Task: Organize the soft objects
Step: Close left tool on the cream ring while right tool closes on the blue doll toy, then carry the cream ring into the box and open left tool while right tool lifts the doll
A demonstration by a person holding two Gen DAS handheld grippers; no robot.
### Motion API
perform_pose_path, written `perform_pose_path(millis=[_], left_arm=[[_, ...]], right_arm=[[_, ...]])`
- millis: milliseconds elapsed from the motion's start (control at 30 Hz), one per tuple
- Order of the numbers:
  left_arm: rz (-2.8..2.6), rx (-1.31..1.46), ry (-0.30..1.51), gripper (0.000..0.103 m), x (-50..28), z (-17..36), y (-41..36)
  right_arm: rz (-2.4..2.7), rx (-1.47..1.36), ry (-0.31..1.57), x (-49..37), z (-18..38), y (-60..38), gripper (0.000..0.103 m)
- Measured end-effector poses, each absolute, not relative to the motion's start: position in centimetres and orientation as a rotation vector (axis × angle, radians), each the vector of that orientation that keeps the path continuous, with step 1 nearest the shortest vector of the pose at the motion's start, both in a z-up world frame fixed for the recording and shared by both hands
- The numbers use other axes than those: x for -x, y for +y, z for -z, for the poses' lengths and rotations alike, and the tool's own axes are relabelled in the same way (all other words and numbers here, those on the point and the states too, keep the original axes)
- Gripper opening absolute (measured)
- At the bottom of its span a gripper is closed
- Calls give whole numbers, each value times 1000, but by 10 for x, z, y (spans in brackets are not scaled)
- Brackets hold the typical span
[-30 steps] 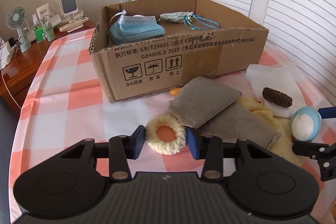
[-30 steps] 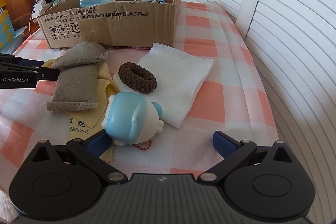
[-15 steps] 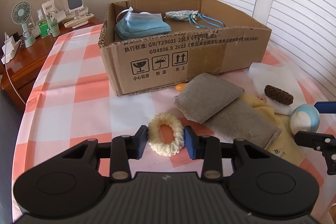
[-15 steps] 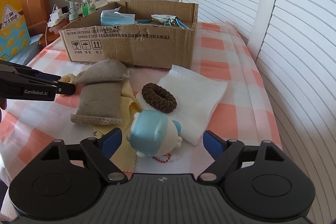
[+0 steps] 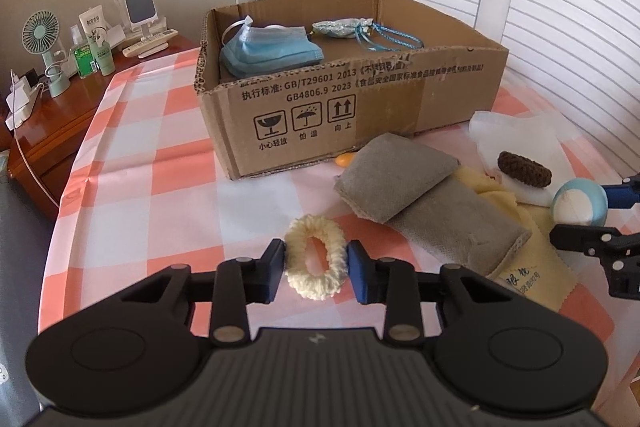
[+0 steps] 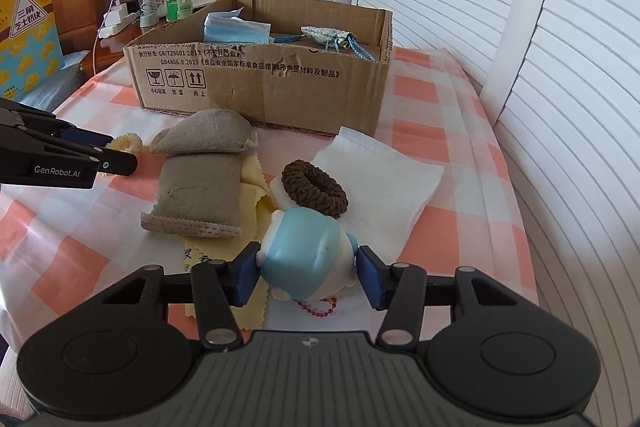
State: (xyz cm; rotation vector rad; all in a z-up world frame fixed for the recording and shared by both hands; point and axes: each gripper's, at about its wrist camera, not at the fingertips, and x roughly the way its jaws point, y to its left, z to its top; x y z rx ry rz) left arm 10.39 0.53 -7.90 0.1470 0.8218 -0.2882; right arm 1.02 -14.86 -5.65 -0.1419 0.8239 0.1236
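Since a second ago both sets of fingers have closed in: the left gripper now pinches the cream scrunchie, squeezed from round to oval, and the right gripper now clamps the blue-and-white plush toy, which earlier sat loose between wide-open fingers. Scrunchie sits at 6 o'clock of the cardboard box in the left view, low over the checked tablecloth; cannot tell if it is lifted. Toy's red bead chain hangs below it. At 12 o'clock of the toy: brown scrunchie lying on the white cloth. At 10 o'clock of the toy: two grey pouches, one overlapping the other, on a yellow cloth. Box is at 12 o'clock in both views, holding blue face masks on its left side and a teal drawstring pouch toward the back. Small orange object touches the box's front wall. Mint desk fan at 10 o'clock on the wooden nightstand.
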Motion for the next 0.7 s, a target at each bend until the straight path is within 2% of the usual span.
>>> perform_pose_path(millis=[700], left_arm=[[411,-140,754,31,-81,10,5]], right_arm=[[-228,141,744,3,5,-155,56]])
